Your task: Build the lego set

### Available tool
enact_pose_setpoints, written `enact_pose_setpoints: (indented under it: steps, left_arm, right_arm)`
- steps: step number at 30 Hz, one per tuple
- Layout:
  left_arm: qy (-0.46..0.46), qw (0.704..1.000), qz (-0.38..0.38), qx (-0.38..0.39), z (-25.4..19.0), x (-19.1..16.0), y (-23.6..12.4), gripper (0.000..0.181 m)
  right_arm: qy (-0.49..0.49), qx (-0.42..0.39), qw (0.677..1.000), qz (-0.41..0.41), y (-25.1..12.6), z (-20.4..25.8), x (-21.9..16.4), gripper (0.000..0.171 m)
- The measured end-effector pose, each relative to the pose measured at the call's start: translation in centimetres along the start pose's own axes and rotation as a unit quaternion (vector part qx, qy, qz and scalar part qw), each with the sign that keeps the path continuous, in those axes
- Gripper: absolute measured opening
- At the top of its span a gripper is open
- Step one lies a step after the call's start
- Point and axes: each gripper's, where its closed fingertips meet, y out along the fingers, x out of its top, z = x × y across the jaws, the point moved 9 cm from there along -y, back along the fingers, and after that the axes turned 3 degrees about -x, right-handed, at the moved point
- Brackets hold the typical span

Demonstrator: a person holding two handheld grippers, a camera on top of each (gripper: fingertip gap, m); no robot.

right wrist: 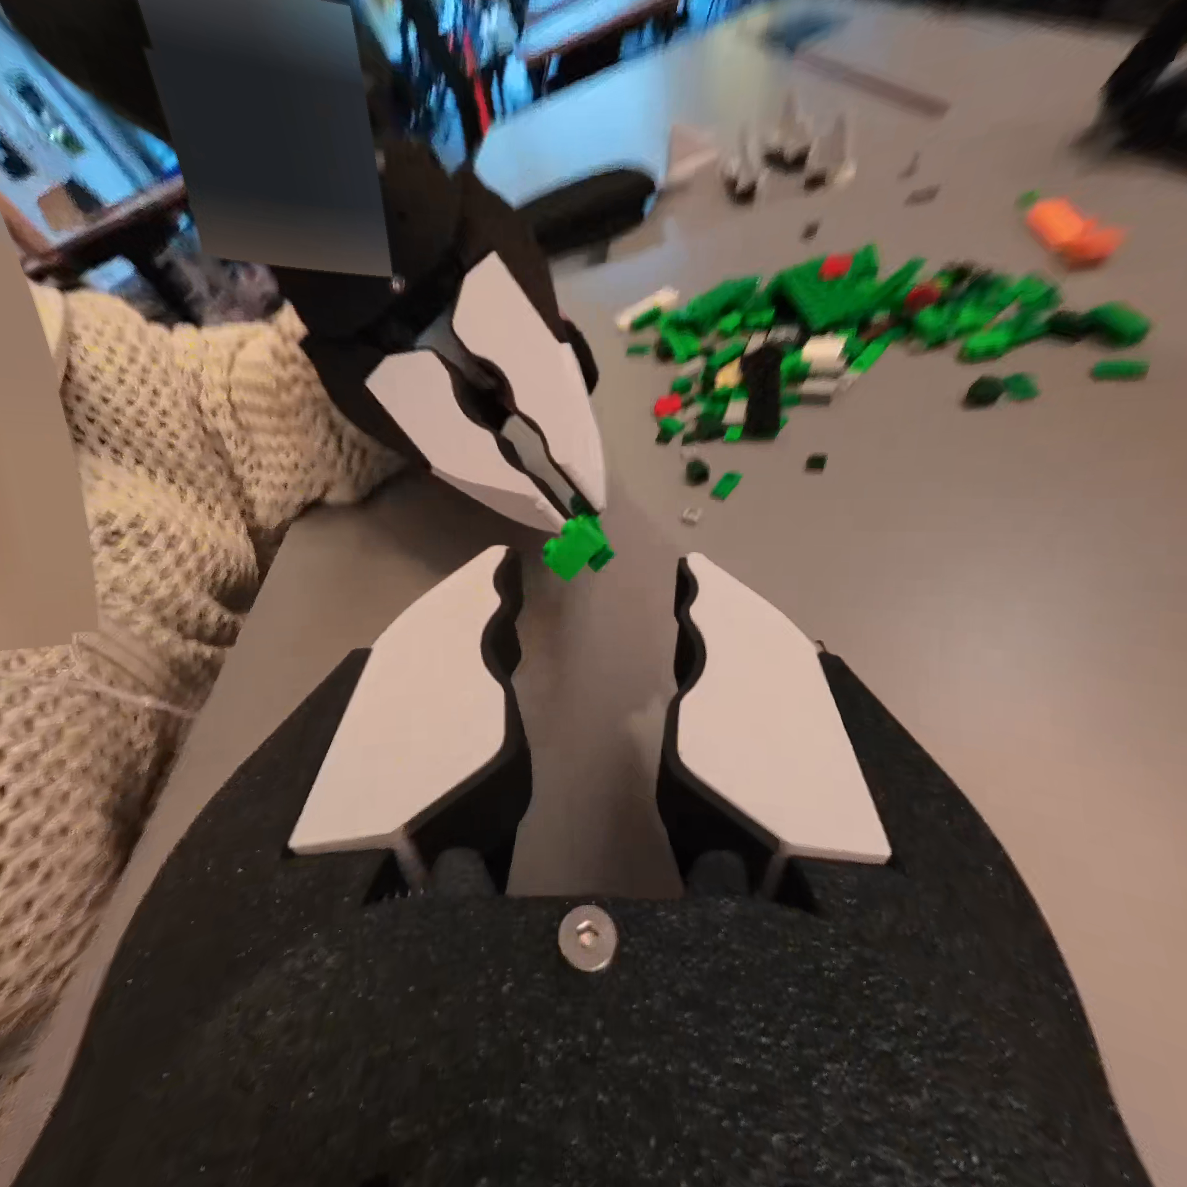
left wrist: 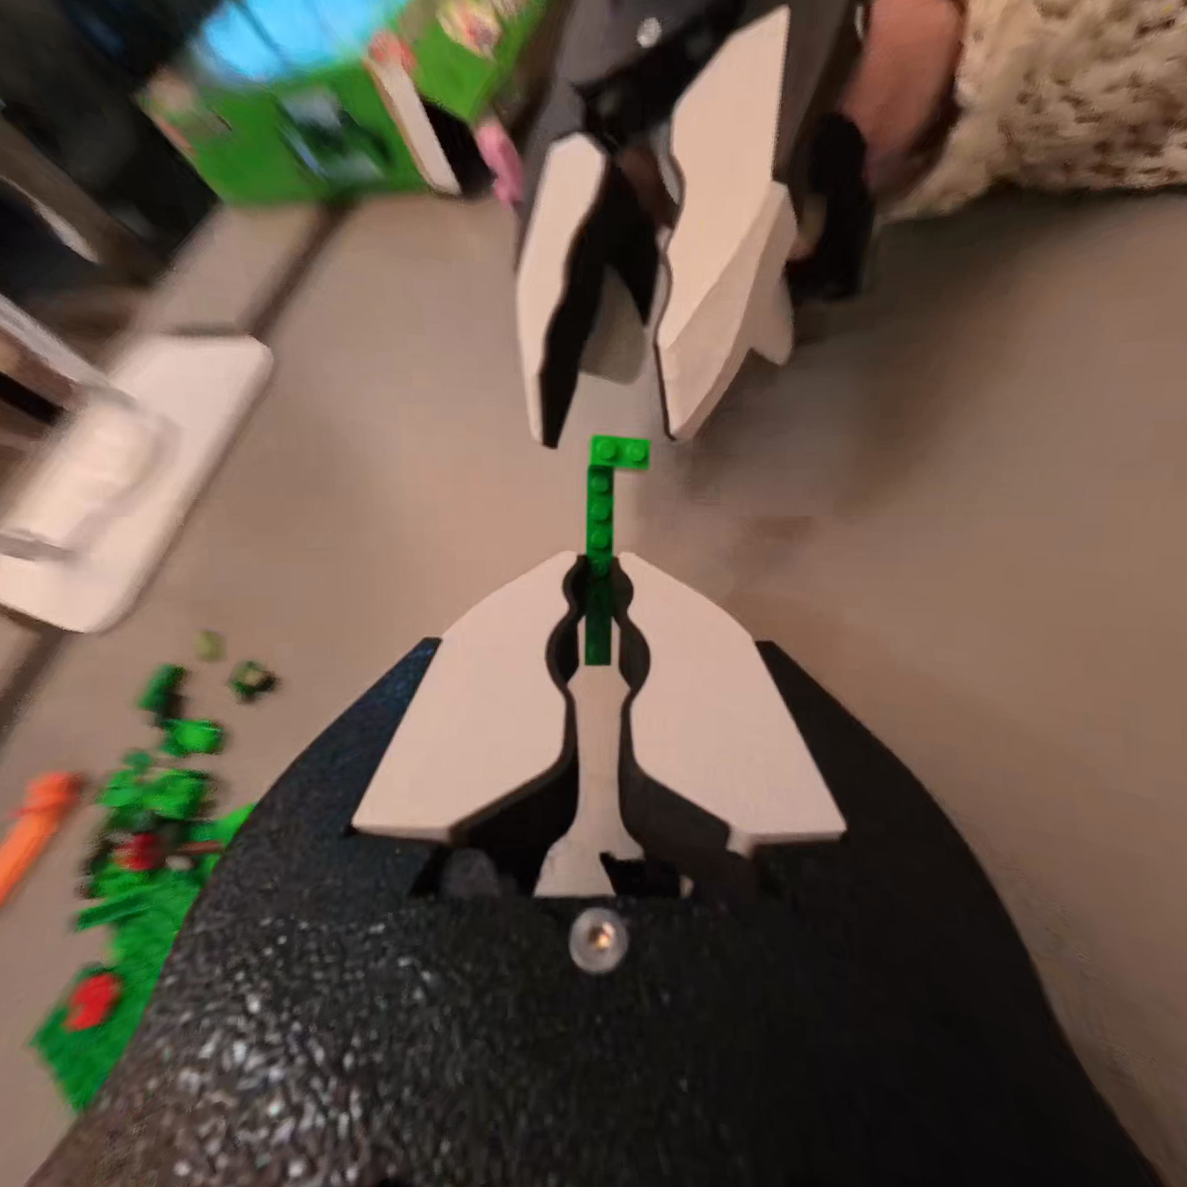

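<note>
My left gripper (left wrist: 598, 560) is shut on a long dark green plate (left wrist: 600, 514) that sticks out past its tips. A short bright green plate (left wrist: 620, 451) sits crosswise on the far end, making an L. My right gripper (left wrist: 607, 440) is open and empty, pointing at that end from just beyond it. In the right wrist view my right gripper (right wrist: 594, 557) is open, with the green piece (right wrist: 576, 547) just ahead between its tips, held by the left gripper (right wrist: 581, 510).
A pile of loose green, red, white and black bricks (right wrist: 828, 334) lies on the grey table (right wrist: 899, 578), also at lower left in the left wrist view (left wrist: 154, 828). An orange piece (right wrist: 1072, 231) lies beyond it. A white tray (left wrist: 122, 475) stands left. A knitted sleeve (right wrist: 167, 462) is close by.
</note>
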Motion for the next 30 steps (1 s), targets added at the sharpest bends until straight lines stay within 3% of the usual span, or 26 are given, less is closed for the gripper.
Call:
enact_pose_setpoints:
  steps: [4,8,17,20,30]
  left_arm:
    - [0.134,0.979,-0.066,0.140,-0.6,1.2,-1.0,0.006]
    - [0.212,0.956,-0.081,0.184,-1.8,1.4,-0.6,0.006]
    - [0.224,0.956,-0.072,0.174,-2.3,1.5,0.0,0.006]
    - [0.232,0.954,-0.070,0.176,-2.5,1.5,0.0,0.006]
    - [0.250,0.947,-0.074,0.189,-2.7,1.6,-0.2,0.006]
  right_arm:
    - [-0.069,-0.089,0.990,-0.089,-1.4,1.9,0.5,0.046]
    - [-0.074,-0.111,0.984,-0.117,-1.4,3.5,0.3,0.045]
    - [-0.040,-0.110,0.988,-0.103,-1.1,3.6,0.2,0.030]
    - [-0.041,-0.103,0.989,-0.099,-1.0,3.5,0.1,0.017]
    - [-0.014,-0.066,0.993,-0.095,-1.2,3.2,0.2,0.015]
